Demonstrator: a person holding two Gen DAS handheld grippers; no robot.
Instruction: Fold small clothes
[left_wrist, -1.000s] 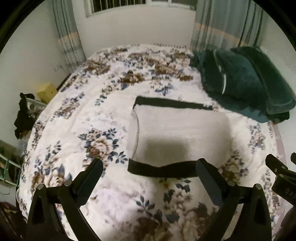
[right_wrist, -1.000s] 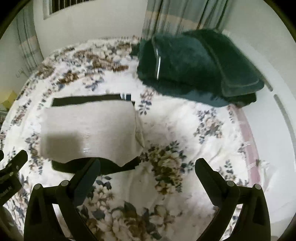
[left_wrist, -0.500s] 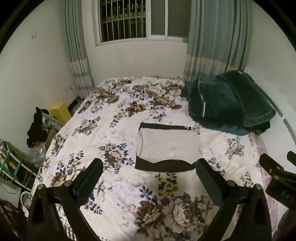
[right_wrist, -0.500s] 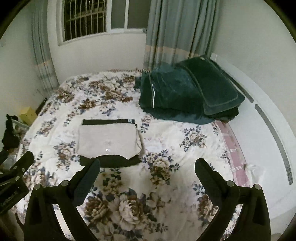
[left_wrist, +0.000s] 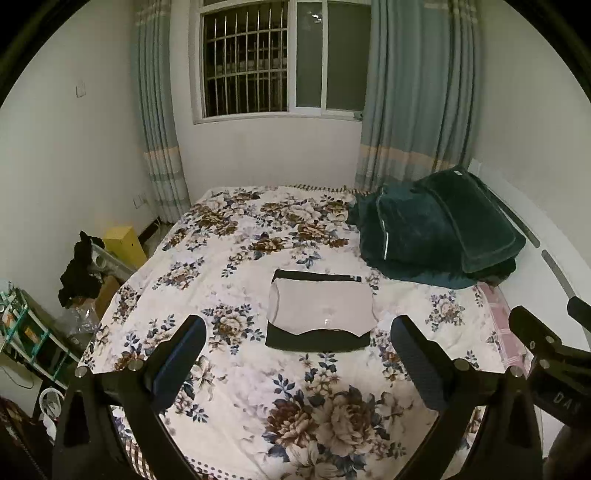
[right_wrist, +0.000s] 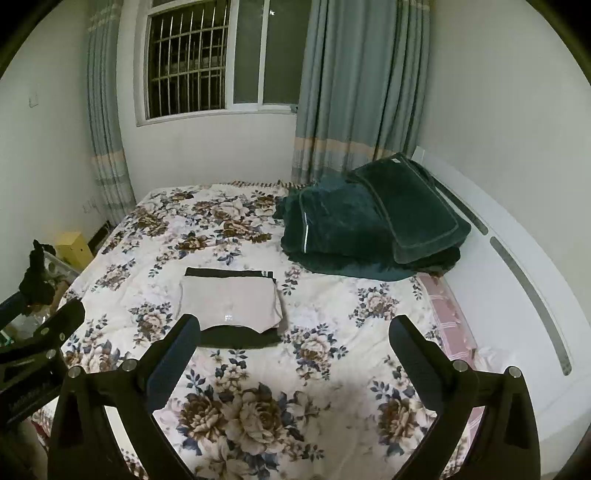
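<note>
A small folded garment, light grey with black bands at its near and far edges (left_wrist: 320, 308), lies flat in the middle of the floral bedspread (left_wrist: 258, 236). It also shows in the right wrist view (right_wrist: 231, 301). My left gripper (left_wrist: 297, 354) is open and empty, held well back from the garment above the bed's near part. My right gripper (right_wrist: 293, 354) is open and empty, equally far back, to the right of the garment. The right gripper's body (left_wrist: 546, 354) shows at the right edge of the left wrist view.
A pile of dark green blankets and a pillow (left_wrist: 436, 236) lies at the bed's far right by the white headboard (right_wrist: 517, 258). A yellow box (left_wrist: 123, 245), dark clothes (left_wrist: 79, 269) and a shelf (left_wrist: 26, 332) stand left of the bed. A barred window and curtains are behind.
Both grippers have pulled back and up, away from the garment, which now looks much smaller. The garment lies still, folded as before. Both grippers stay open.
</note>
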